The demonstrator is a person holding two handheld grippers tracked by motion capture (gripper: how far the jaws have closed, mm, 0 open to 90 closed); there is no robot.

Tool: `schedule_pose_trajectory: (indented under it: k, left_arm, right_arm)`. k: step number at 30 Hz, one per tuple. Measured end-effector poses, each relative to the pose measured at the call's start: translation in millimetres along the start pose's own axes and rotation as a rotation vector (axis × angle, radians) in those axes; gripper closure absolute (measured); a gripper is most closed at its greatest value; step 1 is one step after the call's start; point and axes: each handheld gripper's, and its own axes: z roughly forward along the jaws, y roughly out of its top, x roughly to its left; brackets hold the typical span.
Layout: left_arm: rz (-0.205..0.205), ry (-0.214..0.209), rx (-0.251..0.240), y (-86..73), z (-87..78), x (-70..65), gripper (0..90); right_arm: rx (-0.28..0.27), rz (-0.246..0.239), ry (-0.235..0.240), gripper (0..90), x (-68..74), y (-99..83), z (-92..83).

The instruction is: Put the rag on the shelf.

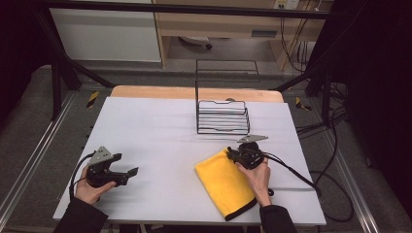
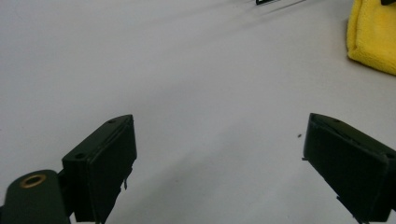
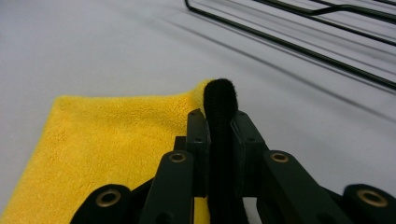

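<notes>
Right tool (image 3: 219,135) clamps yellow cloth (image 1: 226,182) edge | left tool (image 2: 219,163) wide, empty

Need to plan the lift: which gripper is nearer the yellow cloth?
Right. The right gripper is shut on the cloth at its far corner; the left gripper is open, well off to its left.

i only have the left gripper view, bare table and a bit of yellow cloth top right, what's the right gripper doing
Observer: The right gripper is shut on the black-trimmed edge of the yellow cloth, at the cloth's far corner.
Operator: is the cloth lifted
Observer: Most of it lies flat on the table; the pinched edge stands up between the jaws.
Operator: anything else on the table
Observer: A black wire rack stands just beyond the cloth, near the far edge.
Operator: and my gripper
Observer: The left gripper is open, well left of the cloth, holding nothing.
</notes>
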Motion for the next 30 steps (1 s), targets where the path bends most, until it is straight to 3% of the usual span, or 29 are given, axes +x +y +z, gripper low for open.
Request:
schedule_pose_trajectory:
  k: [8, 15, 23, 30]
  left_arm:
    - [0.003, 0.003, 0.002, -0.1, 0.3, -0.2, 9.6]
    - [0.003, 0.004, 0.005, 0.0, 0.6, -1.0, 9.4]
    - [0.004, 0.006, 0.005, 0.0, 0.5, -1.3, 9.3]
    - [0.004, 0.008, 0.005, 0.2, 0.5, -1.4, 9.3]
  right_arm:
    - [-0.017, 0.067, -0.089, 79.9, -16.9, -2.7, 2.6]
    - [-0.031, 0.096, -0.154, 79.7, -26.3, -5.3, -0.4]
    - [-0.022, 0.104, -0.2, 79.5, -31.9, -9.2, -2.7]
    - [-0.023, 0.143, -0.223, 79.2, -35.9, -14.7, -6.6]
